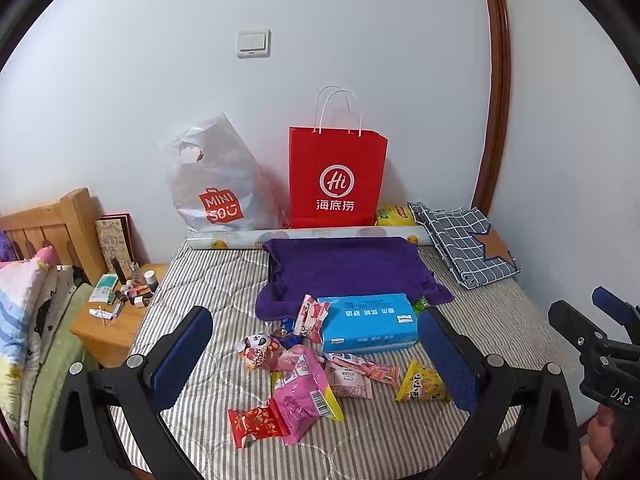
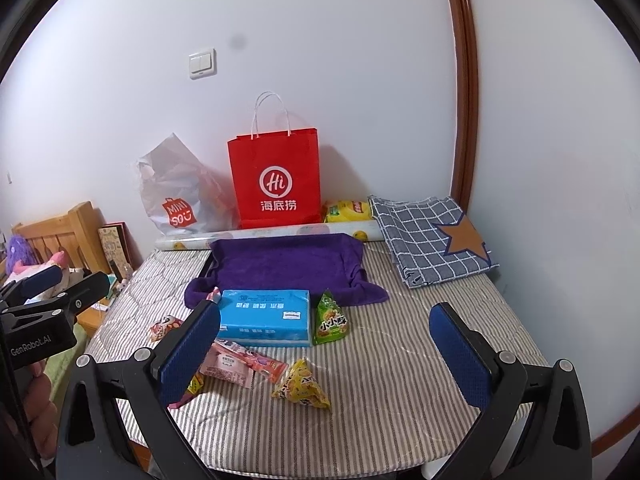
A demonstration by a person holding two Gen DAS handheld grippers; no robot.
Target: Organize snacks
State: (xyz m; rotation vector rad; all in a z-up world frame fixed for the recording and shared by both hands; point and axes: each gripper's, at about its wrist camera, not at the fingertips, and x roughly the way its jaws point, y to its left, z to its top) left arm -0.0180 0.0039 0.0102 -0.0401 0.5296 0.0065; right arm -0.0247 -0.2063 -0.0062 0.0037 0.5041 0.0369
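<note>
Both my pairs of fingers stand wide apart with nothing between them, hovering over the striped bed point(image 2: 400, 360). From my left gripper point(image 1: 316, 360), the snacks lie scattered right in the gap: a red packet point(image 1: 256, 424) at 6 o'clock touching a pink packet point(image 1: 300, 396), a panda-print packet point(image 1: 260, 350) toward 10 o'clock, and a yellow packet point(image 1: 422, 386) at 3 o'clock just beside my right-hand finger pad. A blue tissue pack point(image 1: 366, 322) sits at 12 o'clock, touching the purple towel point(image 1: 344, 268) behind it. From my right gripper point(image 2: 324, 360), a yellow triangular packet point(image 2: 302, 386) lies near 7 o'clock, a green packet point(image 2: 330, 318) at 12 o'clock leaning on the tissue pack, and a long pink stick packet point(image 2: 252, 360) at 9 o'clock. A red paper bag point(image 2: 276, 180) and a white plastic bag point(image 2: 180, 196) stand against the wall, far at 12 o'clock.
</note>
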